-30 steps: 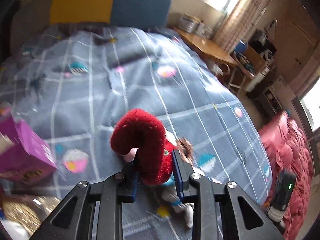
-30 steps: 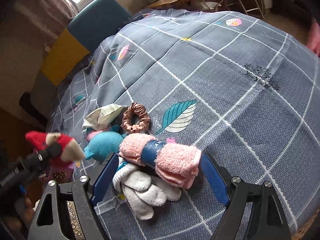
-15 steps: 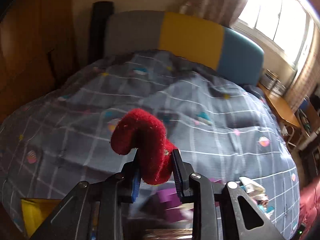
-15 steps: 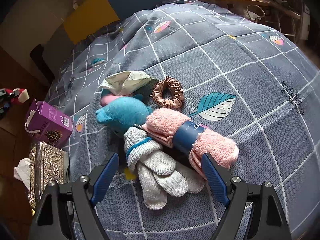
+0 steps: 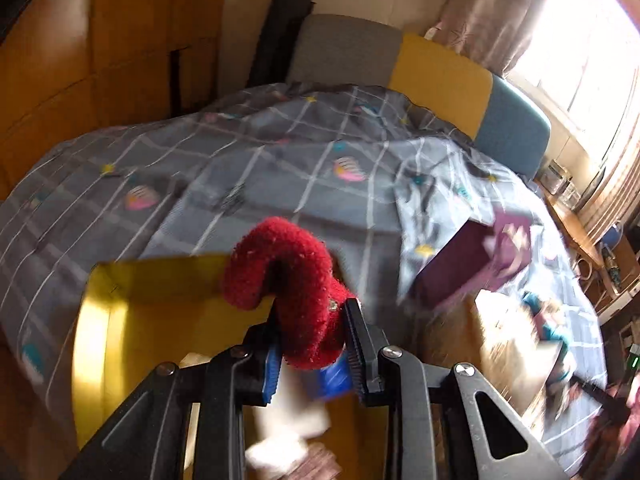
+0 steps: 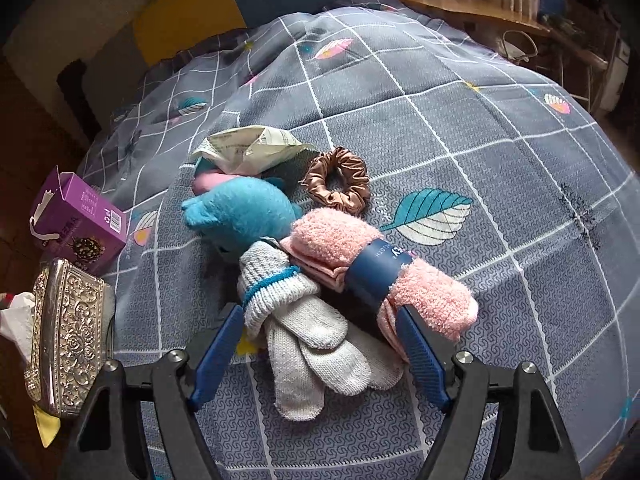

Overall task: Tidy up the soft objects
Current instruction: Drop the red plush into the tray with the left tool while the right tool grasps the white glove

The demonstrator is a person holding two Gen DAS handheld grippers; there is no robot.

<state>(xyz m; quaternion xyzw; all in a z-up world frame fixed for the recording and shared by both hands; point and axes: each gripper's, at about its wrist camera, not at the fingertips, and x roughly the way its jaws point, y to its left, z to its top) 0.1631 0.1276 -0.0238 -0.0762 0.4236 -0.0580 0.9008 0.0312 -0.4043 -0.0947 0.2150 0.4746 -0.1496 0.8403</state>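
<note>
My left gripper (image 5: 312, 320) is shut on a red plush toy (image 5: 288, 256), whose curled red top sticks up past the fingertips. It hangs over an open yellow box (image 5: 120, 320) at the bed's near edge; this view is blurred. My right gripper (image 6: 318, 316) points down at a pile on the bed cover (image 6: 440, 120), and its jaws are closing. Grey knitted gloves (image 6: 316, 344) lie between its blue pads. A rolled pink towel (image 6: 344, 236) with a dark blue band lies over the right pad. A blue plush (image 6: 244, 208) lies just behind the gloves.
A brown scrunchie (image 6: 348, 200) and a crumpled paper packet (image 6: 248, 152) lie behind the pile. At the bed's left edge stand a purple carton (image 6: 80, 220), an ornate silver box (image 6: 68, 332) and a white tissue (image 6: 16, 320). A wooden desk lines the far side.
My left gripper has swung left with the red toy, from over the bed's middle to above the yellow box. The right gripper has rolled, and its jaws have narrowed around the gloves.
</note>
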